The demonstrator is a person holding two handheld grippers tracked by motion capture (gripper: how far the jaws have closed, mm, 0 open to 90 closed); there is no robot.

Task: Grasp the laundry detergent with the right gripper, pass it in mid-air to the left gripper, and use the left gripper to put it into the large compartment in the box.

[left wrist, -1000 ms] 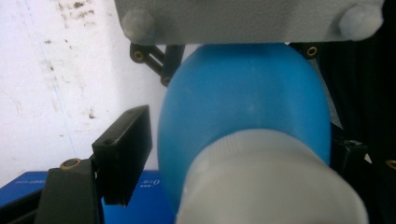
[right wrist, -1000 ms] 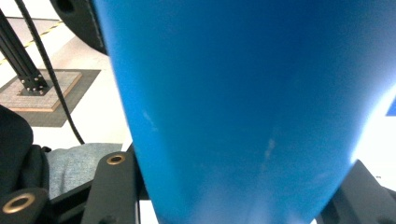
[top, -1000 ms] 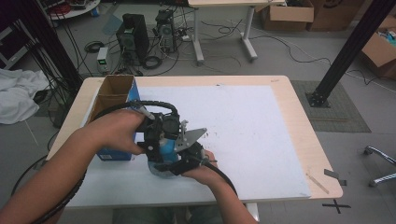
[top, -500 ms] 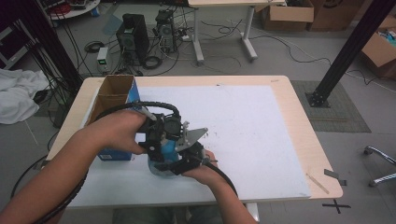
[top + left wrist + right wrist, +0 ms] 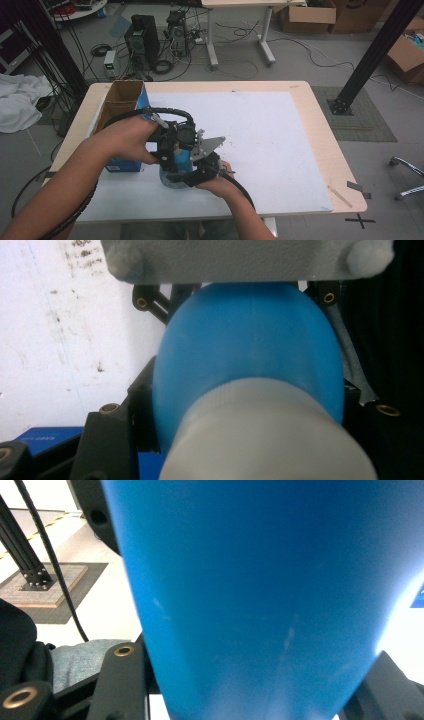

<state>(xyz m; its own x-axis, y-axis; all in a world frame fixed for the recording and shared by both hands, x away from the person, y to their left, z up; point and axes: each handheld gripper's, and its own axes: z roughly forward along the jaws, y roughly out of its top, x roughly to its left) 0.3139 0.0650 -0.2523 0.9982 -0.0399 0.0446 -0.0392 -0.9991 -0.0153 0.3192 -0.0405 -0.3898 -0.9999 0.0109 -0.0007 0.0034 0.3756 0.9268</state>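
Blue bottle (image 5: 176, 165) clamped between left gripper (image 5: 172, 150) and right gripper (image 5: 202, 167)

Wooden table (image 5: 320, 125); white sheet (image 5: 280, 145) covers top; open cardboard box (image 5: 120, 100) at left.

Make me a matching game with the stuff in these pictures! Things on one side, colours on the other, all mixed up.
Things:
1. bottle
2. bottle cap
3. cardboard box
4. sheet on the table

Colours:
A. brown
B. white
C. blue
D. pale grey

Pairs: 1-C, 2-D, 3-A, 4-B
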